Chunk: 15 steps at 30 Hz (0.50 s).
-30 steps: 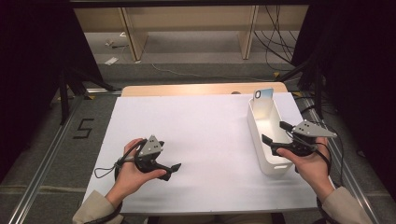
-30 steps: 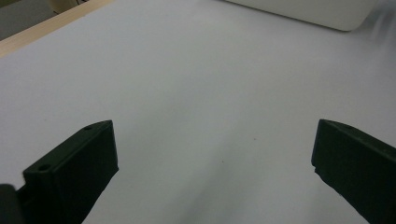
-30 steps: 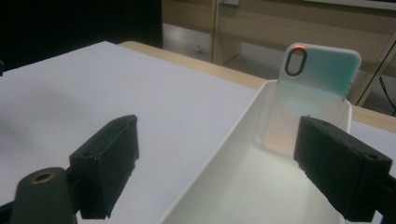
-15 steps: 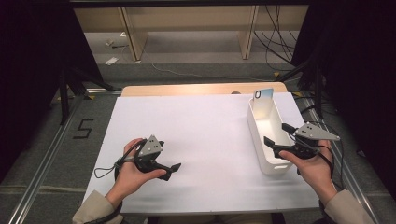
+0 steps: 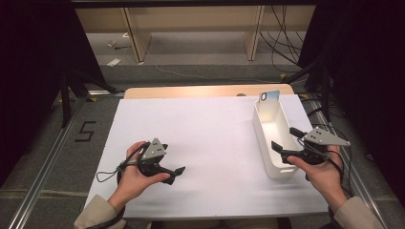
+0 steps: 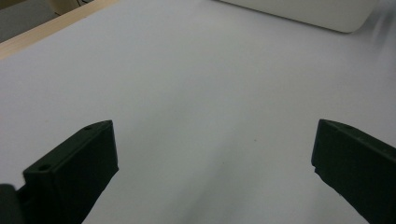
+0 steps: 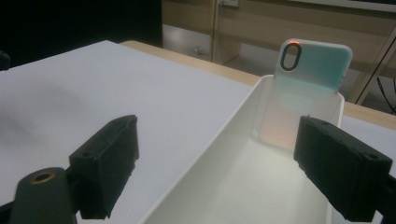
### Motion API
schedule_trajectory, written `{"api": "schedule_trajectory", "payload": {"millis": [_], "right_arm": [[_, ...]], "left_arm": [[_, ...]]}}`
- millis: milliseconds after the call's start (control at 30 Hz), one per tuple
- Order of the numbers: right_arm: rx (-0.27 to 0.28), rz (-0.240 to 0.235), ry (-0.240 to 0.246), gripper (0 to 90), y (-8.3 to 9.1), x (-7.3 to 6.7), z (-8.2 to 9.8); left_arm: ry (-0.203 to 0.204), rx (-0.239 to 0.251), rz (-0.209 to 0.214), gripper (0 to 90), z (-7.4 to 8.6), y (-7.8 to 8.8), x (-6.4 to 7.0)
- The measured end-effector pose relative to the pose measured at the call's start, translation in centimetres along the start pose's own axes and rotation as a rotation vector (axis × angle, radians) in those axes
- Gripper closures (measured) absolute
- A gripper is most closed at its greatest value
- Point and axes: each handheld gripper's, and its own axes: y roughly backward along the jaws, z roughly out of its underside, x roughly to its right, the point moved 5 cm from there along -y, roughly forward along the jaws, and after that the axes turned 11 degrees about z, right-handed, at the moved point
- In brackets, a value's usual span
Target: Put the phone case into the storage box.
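White sheeting covers the table (image 5: 210, 138), whose wooden edge shows at the far side, and a "5" (image 5: 85, 131) is taped on the grey floor to its left. Near the right edge stands a long white bin (image 5: 272, 138) with a pale phone case (image 5: 269, 96) upright at its far end. Right gripper (image 5: 291, 148) hovers over the bin's near end, left gripper (image 5: 174, 172) over bare sheet, both with fingers spread, empty.

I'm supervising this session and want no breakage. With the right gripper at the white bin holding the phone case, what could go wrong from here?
1. The pale, teal-tinted phone case stands leaning on the end wall of the long white plastic bin; a nudge might topple it.
2. The right gripper hovers open across the bin's near wall, so pushing forward may shove the light bin.
3. The bin sits near the white table's right edge and could slide off.
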Motion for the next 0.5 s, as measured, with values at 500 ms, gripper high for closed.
{"api": "schedule_trajectory", "payload": {"millis": [500], "right_arm": [[0.000,-0.006,0.003,14.9,0.32,-0.08,0.33]], "left_arm": [[0.000,-0.001,0.000,0.0,0.02,0.00,-0.03]]}}
